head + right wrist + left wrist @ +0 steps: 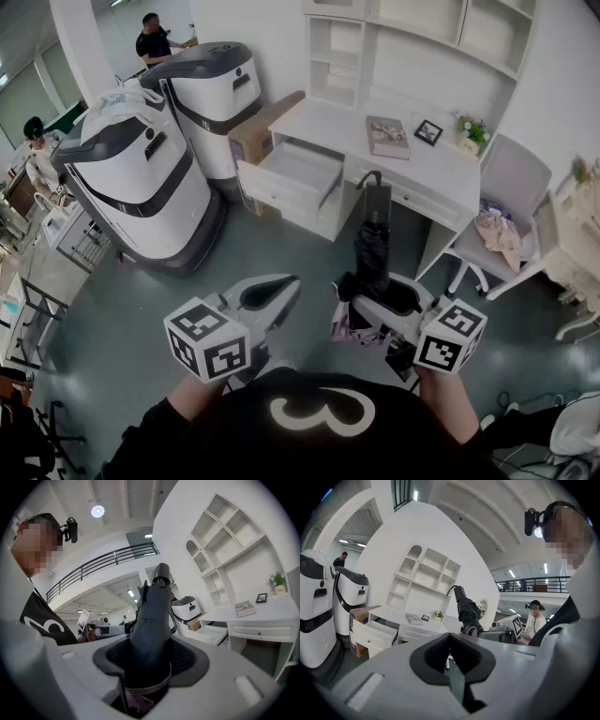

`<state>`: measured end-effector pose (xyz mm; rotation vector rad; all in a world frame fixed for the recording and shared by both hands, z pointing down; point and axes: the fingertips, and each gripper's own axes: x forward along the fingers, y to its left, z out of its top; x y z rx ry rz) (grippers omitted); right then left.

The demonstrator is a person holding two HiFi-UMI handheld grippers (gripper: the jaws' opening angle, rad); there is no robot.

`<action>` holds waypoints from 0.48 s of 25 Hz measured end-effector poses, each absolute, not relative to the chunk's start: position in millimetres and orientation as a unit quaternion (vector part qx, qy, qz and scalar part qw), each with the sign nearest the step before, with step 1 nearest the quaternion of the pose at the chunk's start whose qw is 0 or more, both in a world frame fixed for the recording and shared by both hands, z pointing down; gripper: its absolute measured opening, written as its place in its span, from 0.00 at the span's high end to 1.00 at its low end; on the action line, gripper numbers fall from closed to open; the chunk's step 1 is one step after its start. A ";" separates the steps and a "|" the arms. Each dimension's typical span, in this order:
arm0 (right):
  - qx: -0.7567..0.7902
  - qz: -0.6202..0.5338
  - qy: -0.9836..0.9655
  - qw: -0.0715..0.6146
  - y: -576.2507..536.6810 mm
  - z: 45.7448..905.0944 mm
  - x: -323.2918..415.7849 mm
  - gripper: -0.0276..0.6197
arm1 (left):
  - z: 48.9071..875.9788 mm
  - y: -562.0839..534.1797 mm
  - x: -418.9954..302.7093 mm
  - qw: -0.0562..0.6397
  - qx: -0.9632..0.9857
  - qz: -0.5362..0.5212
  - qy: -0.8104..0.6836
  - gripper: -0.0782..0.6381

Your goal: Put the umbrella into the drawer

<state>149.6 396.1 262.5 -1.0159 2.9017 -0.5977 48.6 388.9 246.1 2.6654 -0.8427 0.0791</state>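
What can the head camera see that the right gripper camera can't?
Only the head view shows the chair beside the desk. Only the right gripper view shows the round ceiling light and the balcony railing. Both show the black umbrella clamped in the right gripper, and the open drawer.

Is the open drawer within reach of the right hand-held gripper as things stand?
Probably not yet: nothing blocks the drawer, but open floor separates it from the right hand-held gripper holding the umbrella.
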 end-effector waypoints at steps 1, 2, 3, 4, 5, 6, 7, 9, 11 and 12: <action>-0.324 -0.190 0.927 0.005 396.6 261.8 149.3 0.61 | 245.1 389.7 48.2 0.176 0.940 0.021 -0.293 0.88; -0.324 -0.190 0.927 0.005 397.2 261.1 149.2 0.61 | 244.2 390.4 48.0 0.179 0.940 0.014 -0.289 0.88; -0.325 -0.189 0.927 0.005 397.7 260.4 149.3 0.61 | 243.6 391.2 48.0 0.182 0.941 0.009 -0.285 0.88; -0.325 -0.188 0.927 0.005 398.3 259.8 149.7 0.61 | 243.5 391.9 48.5 0.184 0.942 0.006 -0.282 0.88; -0.326 -0.186 0.927 0.006 398.8 259.4 150.5 0.61 | 244.1 392.6 49.2 0.183 0.942 0.007 -0.281 0.88; -0.327 -0.185 0.927 0.007 399.2 259.1 151.4 0.61 | 245.1 393.2 49.9 0.181 0.943 0.009 -0.280 0.88; -0.328 -0.184 0.927 0.008 399.3 258.9 152.0 0.61 | 246.2 393.8 50.4 0.177 0.944 0.011 -0.280 0.88; -0.329 -0.183 0.927 0.011 399.1 258.3 151.5 0.61 | 247.3 394.9 50.4 0.173 0.946 0.011 -0.275 0.88; -0.331 -0.176 0.927 0.011 399.0 257.3 149.5 0.61 | 247.0 394.9 49.4 0.175 0.947 0.006 -0.268 0.88; -0.333 -0.169 0.928 0.009 398.9 257.0 150.0 0.61 | 247.0 394.2 49.9 0.176 0.948 0.005 -0.267 0.88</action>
